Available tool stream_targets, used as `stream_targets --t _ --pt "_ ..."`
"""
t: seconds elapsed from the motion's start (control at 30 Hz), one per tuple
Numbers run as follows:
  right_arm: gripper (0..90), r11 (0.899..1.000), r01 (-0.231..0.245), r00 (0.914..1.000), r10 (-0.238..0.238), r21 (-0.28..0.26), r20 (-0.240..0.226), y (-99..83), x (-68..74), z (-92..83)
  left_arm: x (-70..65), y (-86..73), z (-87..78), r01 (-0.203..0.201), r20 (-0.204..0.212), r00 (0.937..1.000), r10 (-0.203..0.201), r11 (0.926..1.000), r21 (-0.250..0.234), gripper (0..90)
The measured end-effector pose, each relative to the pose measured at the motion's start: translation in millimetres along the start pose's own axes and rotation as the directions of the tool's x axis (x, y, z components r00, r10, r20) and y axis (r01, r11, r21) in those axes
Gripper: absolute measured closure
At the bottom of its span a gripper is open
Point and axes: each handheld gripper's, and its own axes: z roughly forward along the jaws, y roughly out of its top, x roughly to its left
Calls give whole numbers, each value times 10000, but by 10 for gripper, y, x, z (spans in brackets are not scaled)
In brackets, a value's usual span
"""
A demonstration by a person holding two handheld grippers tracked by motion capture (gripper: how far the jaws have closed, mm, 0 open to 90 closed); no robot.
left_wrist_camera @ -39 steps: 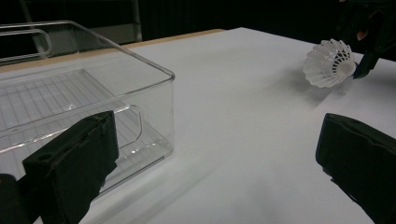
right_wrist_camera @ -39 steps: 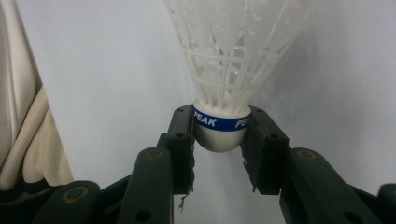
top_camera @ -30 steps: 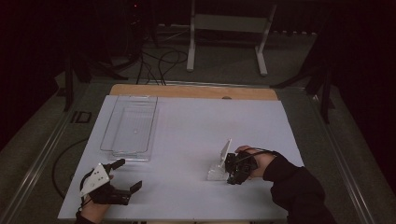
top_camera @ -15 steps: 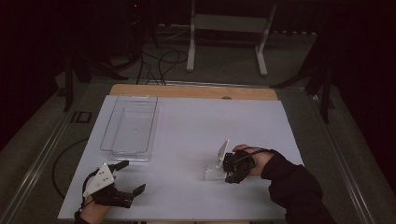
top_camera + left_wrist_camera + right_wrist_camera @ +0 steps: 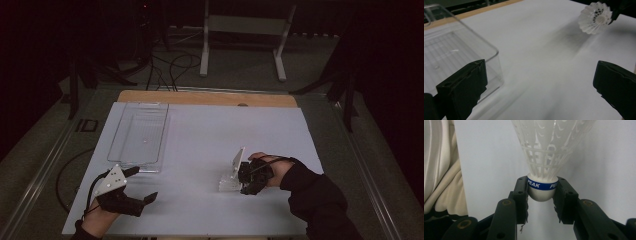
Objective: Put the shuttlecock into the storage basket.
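While the right gripper is lying right of the clear tray, the left gripper is gaping empty by its near corner; its jaws are clamping the shuttlecock by the cork; carrying it level should be sparing the skirt.

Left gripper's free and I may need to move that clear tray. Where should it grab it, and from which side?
Take the clear tray by its near short wall, coming from the person's side with the left gripper. The jaws stand open by that corner; one would go inside the wall, one outside. The wall is thin and upright, so a pinch across it should hold, though the smooth plastic may slip.
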Motion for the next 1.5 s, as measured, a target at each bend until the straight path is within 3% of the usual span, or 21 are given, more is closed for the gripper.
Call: stream_targets --t 0.17,0.4,0.73,0.93,1.07,1.1,1.3,1.4,1.43,1.5 --pt "656 10000 -32 10000 32 -5 -12 13 8 -27 -41 126 17 -270 421 9988 256 9990 345 2" --pt "656 10000 -6 10000 6 -12 -37 20 37 -32 -60 285 80 -673 843 9947 581 9916 1108 1" --pt "656 10000 94 9999 -94 -15 -115 18 63 -29 -45 519 112 -645 1288 9904 510 9926 1025 2" --pt "656 9999 150 9998 -150 -8 -120 21 71 -37 -73 630 152 -830 1432 9875 652 9891 1217 1" --pt "656 9998 177 9998 -177 4 -133 30 87 -30 -117 689 204 -1097 1556 9840 865 9830 1473 2" --pt "656 9999 157 9998 -157 -7 -107 36 93 -27 -144 715 236 -1194 1684 9815 908 9784 1687 2" --pt "656 9997 248 9995 -247 58 -206 47 103 -13 -190 782 325 -1334 1876 9777 943 9690 2081 2" --pt "656 9998 206 9996 -206 18 -201 49 107 -11 -199 797 337 -1282 1875 9783 886 9691 2107 2" --pt "656 9996 264 9994 -263 26 -223 56 115 -3 -217 836 368 -1385 1837 9781 982 9653 2214 2" --pt "656 9996 293 9993 -292 35 -231 65 129 2 -227 864 395 -1345 1493 9835 1019 9643 2282 1"
